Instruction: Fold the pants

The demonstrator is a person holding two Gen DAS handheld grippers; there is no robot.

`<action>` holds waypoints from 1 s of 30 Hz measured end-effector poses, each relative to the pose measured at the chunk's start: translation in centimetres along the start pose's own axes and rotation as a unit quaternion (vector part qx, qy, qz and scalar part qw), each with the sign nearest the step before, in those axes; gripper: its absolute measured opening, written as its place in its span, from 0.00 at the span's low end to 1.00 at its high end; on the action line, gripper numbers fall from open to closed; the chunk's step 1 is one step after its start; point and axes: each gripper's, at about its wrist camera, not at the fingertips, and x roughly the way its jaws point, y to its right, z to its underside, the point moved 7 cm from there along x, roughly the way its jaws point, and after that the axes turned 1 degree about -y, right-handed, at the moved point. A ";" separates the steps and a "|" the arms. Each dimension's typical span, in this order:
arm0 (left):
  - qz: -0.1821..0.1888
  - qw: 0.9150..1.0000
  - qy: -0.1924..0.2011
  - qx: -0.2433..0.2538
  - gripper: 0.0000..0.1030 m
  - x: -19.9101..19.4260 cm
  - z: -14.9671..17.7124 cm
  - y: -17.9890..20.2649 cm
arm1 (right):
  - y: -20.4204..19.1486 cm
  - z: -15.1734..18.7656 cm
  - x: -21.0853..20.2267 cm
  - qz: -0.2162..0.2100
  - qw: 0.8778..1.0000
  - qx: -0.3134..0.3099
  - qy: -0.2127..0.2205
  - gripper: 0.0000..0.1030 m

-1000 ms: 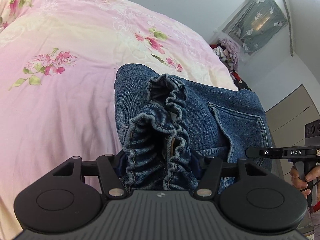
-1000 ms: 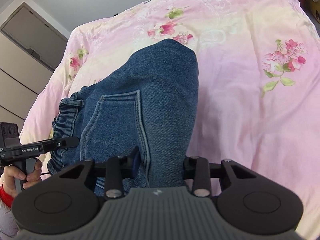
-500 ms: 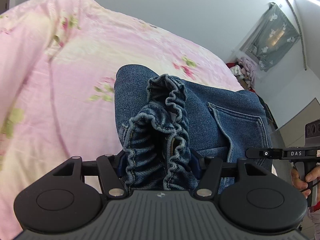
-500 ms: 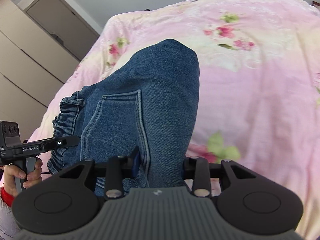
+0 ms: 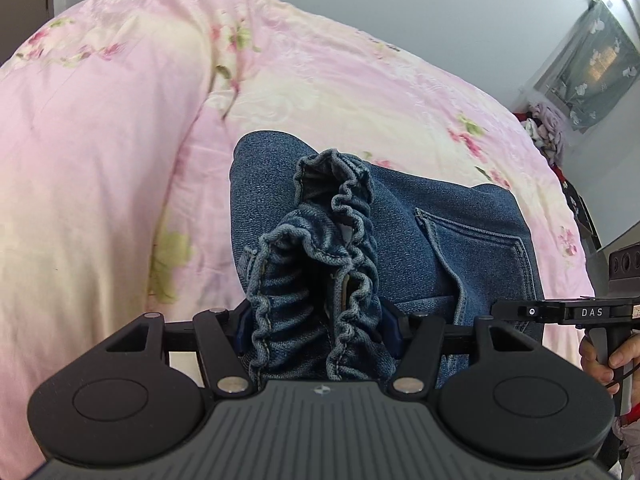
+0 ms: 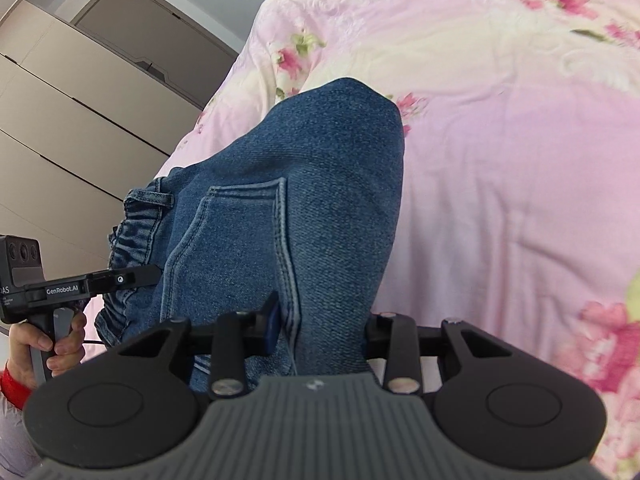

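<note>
Spreading under everything is the pink floral bedspread (image 5: pixel 120 160), and above it the folded denim pants (image 5: pixel 460 248) hang lifted between two hand-held grippers. The left gripper (image 5: pixel 318 320) is clamped on the bunched elastic waistband (image 5: pixel 340 208); the right gripper (image 6: pixel 320 320) pinches the folded edge beside the back pocket (image 6: pixel 240 240). From each set of fingers the cloth runs forward and away, its long axis stretching out over the bed, so both hands share the load about equally. A wardrobe (image 6: pixel 60 120) stands off to one side, and a heap of clothes (image 5: pixel 544 128) lies beyond the far corner under a curtained window (image 5: pixel 592 68). Nothing on the bedspread looks likely to block laying the pants down.
</note>
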 end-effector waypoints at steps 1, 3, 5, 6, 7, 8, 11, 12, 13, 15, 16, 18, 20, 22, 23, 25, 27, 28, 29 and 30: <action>0.003 1.000 0.000 -0.003 0.66 0.4 -0.1 -0.7 | -0.2 -0.4 1.0 0.003 1.000 -0.004 -0.002 0.31; 0.010 1.000 0.003 -0.014 0.66 1.5 -0.4 -2.3 | -0.4 -1.1 2.5 0.009 1.000 -0.009 -0.006 0.30; 0.018 1.000 0.002 -0.023 0.66 2.8 -0.6 -3.5 | -0.2 -1.7 3.9 0.015 1.000 -0.011 -0.009 0.30; 0.022 0.999 -0.002 -0.026 0.66 3.6 -0.6 -4.0 | 0.0 -2.0 4.6 0.020 1.000 -0.010 -0.012 0.30; 0.025 0.999 -0.007 -0.030 0.66 4.5 -0.6 -4.5 | 0.4 -1.9 5.1 0.025 1.000 -0.008 -0.017 0.30; 0.027 0.999 -0.013 -0.032 0.66 5.4 -0.6 -5.0 | 0.8 -2.0 5.6 0.029 0.999 -0.007 -0.021 0.30; 0.028 0.999 -0.026 -0.035 0.67 7.7 -0.2 -6.0 | 2.2 -2.5 7.9 0.041 0.999 -0.004 -0.032 0.30; 0.028 0.999 -0.027 -0.034 0.67 8.2 0.0 -6.3 | 2.5 -2.1 8.0 0.042 0.999 -0.007 -0.033 0.30; 0.030 0.999 -0.029 -0.034 0.67 8.6 0.1 -6.5 | 2.6 -1.9 8.0 0.044 0.998 -0.013 -0.034 0.30; 0.032 0.998 -0.035 -0.036 0.69 9.2 0.4 -6.9 | 2.7 -1.8 8.5 0.049 0.998 -0.027 -0.038 0.31; 0.031 0.998 -0.038 -0.035 0.70 9.5 0.5 -7.0 | 2.8 -1.6 8.7 0.054 0.997 -0.033 -0.041 0.31; 0.023 0.998 -0.041 -0.031 0.72 10.0 0.6 -7.0 | 3.4 -1.4 9.2 0.059 0.997 -0.030 -0.047 0.32; 0.011 0.999 -0.041 -0.025 0.75 10.2 0.7 -6.8 | 4.1 -1.4 9.8 0.055 0.997 -0.008 -0.050 0.33; 0.009 0.999 -0.038 -0.037 0.76 9.9 0.8 -6.8 | 4.3 -1.1 9.3 0.048 0.998 -0.003 -0.050 0.35; 0.008 0.999 -0.036 -0.037 0.79 9.6 0.7 -6.7 | 4.2 -1.0 9.1 0.051 0.998 -0.008 -0.048 0.38; -0.002 0.999 -0.033 -0.031 0.83 8.7 0.7 -6.4 | 3.7 -1.1 8.4 0.071 0.996 -0.044 -0.044 0.46; -0.019 0.999 -0.033 -0.024 0.83 7.5 0.4 -6.2 | 3.0 -1.3 7.1 0.093 0.992 -0.079 -0.037 0.52; -0.026 0.999 -0.033 -0.021 0.83 6.9 0.3 -6.1 | 2.7 -1.4 6.5 0.104 0.989 -0.098 -0.033 0.51; -0.032 0.999 -0.030 -0.017 0.84 6.2 0.1 -5.9 | 2.4 -1.7 5.9 0.118 0.986 -0.117 -0.028 0.51; -0.044 0.999 -0.022 -0.010 0.82 5.5 -0.1 -5.6 | 2.0 -1.9 5.2 0.131 0.982 -0.135 -0.021 0.51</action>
